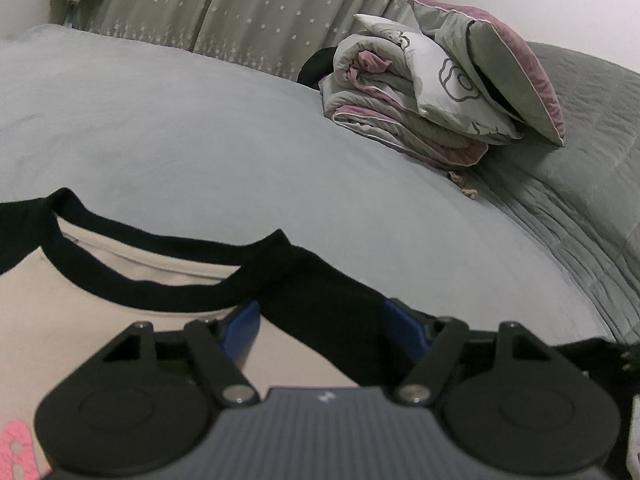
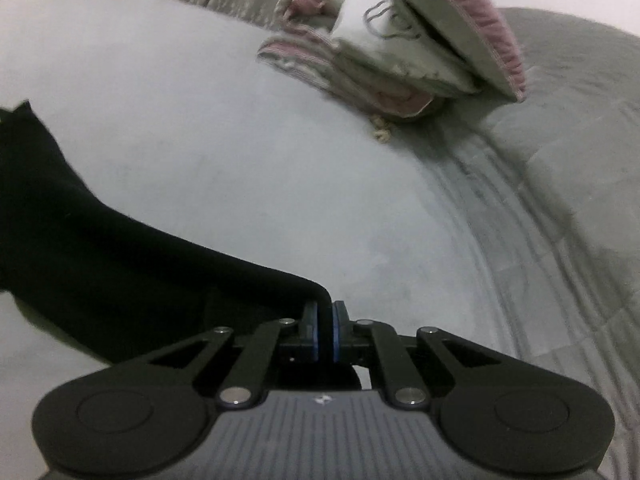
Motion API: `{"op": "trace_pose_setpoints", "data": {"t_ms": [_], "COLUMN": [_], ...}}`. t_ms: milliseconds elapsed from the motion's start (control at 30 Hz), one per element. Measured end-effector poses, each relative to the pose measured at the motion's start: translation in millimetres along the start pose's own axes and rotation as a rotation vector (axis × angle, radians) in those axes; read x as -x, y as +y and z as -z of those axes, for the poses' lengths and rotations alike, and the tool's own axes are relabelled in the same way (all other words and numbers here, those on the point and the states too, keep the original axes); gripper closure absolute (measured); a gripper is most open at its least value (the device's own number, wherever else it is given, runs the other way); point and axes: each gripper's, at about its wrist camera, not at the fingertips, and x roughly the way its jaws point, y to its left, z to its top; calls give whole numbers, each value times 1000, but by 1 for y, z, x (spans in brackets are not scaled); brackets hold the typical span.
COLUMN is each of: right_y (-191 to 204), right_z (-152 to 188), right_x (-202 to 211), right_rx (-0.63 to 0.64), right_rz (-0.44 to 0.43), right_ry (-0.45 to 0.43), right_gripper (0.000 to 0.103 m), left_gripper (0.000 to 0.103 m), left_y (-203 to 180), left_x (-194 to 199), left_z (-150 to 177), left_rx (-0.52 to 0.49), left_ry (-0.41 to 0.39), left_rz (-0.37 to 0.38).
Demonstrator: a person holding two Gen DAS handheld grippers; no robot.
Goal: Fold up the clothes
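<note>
Cream tee point(image 1: 120, 312) w/ black sleeve point(image 2: 132, 264) pinched by right gripper point(image 2: 325, 330); left gripper point(image 1: 320, 328) spread

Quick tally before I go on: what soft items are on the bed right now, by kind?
Shirts: 1, the cream raglan shirt with black sleeves, near both tools.
Folded quilts: 1, the grey-and-pink quilt.
Pillows: 2, the white flower-print pillow and the grey-and-mauve pillow, stacked on the quilt.
Total: 4

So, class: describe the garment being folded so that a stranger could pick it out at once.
Start at the grey bed. Its far side holds a rolled quilt; the shirt lies at the near edge. Only it is cream with black collar and sleeves.
</note>
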Motion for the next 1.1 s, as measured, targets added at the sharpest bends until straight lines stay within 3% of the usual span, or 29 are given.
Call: {"op": "trace_pose_setpoints", "data": {"t_ms": [133,267,400,467,633,733,833,900,1100], "right_y": [0,-5,14,26,32,18,-2,-12,-31], "right_z": [13,26,47,57,64,53,42,34,-2], "right_x": [-9,23,45,47,48,51,56,57,45], "right_rx": [-30,-56,45,102,133,59,-67,-149,-345], "right_rz": [-48,-73,-131,-161,-179,-270,-388,-459,-622], "right_ry": [37,-69,-103,-79,-63,-42,-51,-72,-126], "right_gripper": [95,95,95,95,94,92,80,62,61], "left_gripper": [34,38,39,39,39,39,38,38,38], "left_y": [3,5,3,2,2,3,3,3,4], "left_x": [0,0,-1,0,-1,-1,-2,-2,-2], "left_z": [-2,-3,-3,-2,-2,-1,-1,-1,0], "left_rx": [20,31,15,5,0,3,4,4,6], "left_ry": [2,4,4,3,4,4,4,4,4], "left_rz": [4,1,-14,-19,-19,-16,-14,-13,-11]}}
